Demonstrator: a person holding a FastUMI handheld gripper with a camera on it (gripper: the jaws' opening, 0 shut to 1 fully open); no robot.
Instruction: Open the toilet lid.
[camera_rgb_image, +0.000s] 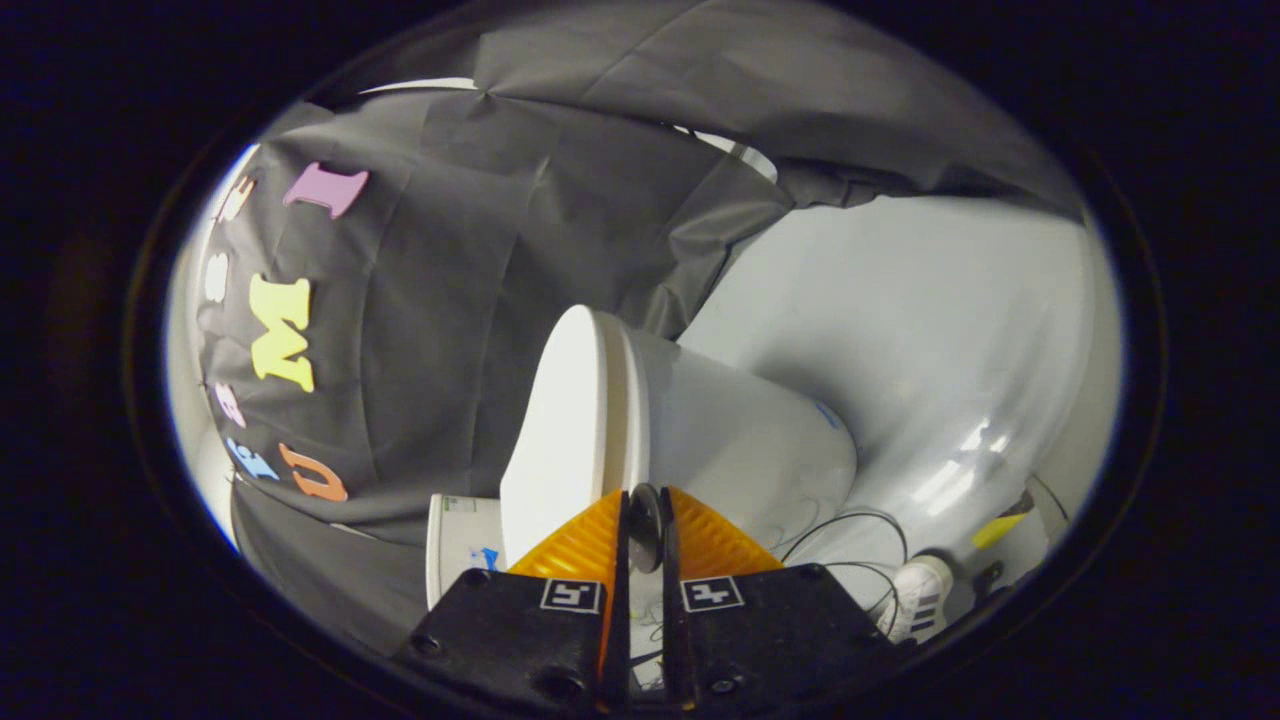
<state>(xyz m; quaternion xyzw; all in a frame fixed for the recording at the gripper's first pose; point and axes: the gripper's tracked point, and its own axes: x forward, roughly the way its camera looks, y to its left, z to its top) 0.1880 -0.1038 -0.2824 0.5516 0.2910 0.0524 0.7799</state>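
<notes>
The view is rolled sideways. The white toilet (740, 440) lies just ahead of my fingers, its flat oval lid (560, 430) resting close against the seat and bowl, with only a thin seam between them. At the near end of that seam a small dark round tab (646, 512) sticks out from the lid's edge. My gripper (645, 530) is shut on this tab, with the ribbed orange fingers (575, 545) pressed on it from both sides. The rest of the tab is hidden between the pads.
A white box-like part (462, 545) sits behind the lid by the black cloth wall. On the glossy grey floor (900, 350) thin black cables (850, 530) loop beside the bowl. A person's white shoe (920, 595) stands close to them, near a yellow strip (1000, 530).
</notes>
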